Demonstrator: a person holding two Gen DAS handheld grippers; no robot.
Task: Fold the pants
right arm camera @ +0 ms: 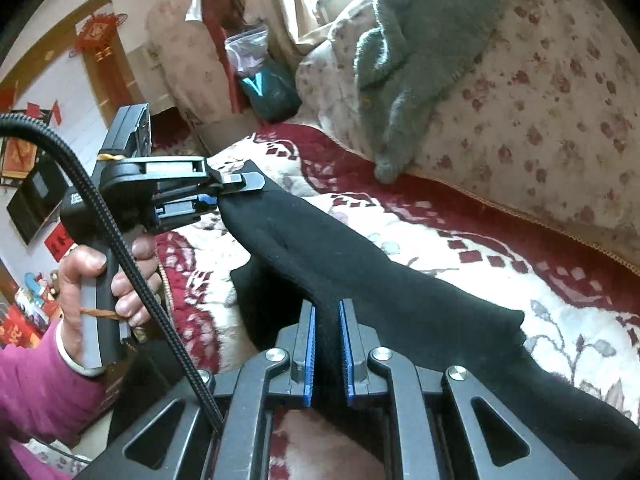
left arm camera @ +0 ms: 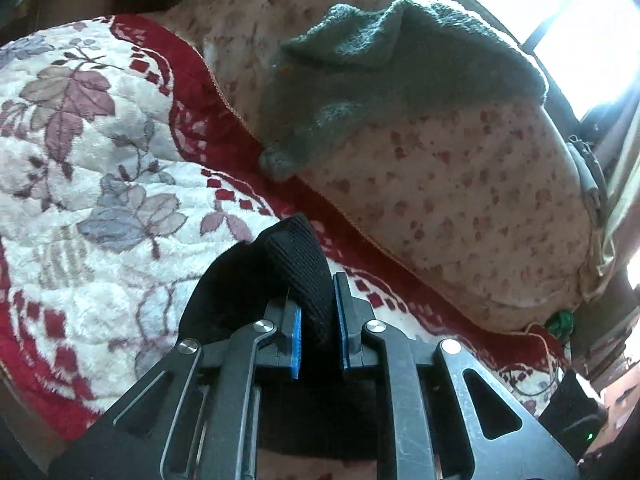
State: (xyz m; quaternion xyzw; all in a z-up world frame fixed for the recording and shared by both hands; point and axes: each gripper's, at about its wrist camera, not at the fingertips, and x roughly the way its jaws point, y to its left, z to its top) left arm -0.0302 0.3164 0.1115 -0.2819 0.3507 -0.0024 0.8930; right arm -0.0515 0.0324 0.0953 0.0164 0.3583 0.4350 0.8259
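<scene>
Two grippers: we see both clenched on the black pants point(right arm camera: 360, 264).
Left gripper point(left arm camera: 318, 320): fingers pinch a ribbed black edge.
Right gripper point(right arm camera: 327, 344): fingers pinch the cloth near its middle.
Pants: stretched between both grippers, above the flowered blanket point(right arm camera: 460, 232) on the bed.
Left hand point(right arm camera: 100, 276): we note it wraps the handle.
Background: grey towel point(left arm camera: 384, 72) on a spotted pillow point(left arm camera: 460, 184).

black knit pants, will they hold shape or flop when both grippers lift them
Probably floppy: the black knit pants sag between the left gripper and right gripper. Likely light, since pinched edges alone carry them. The ribbed cloth should resist slipping from the fingers.
</scene>
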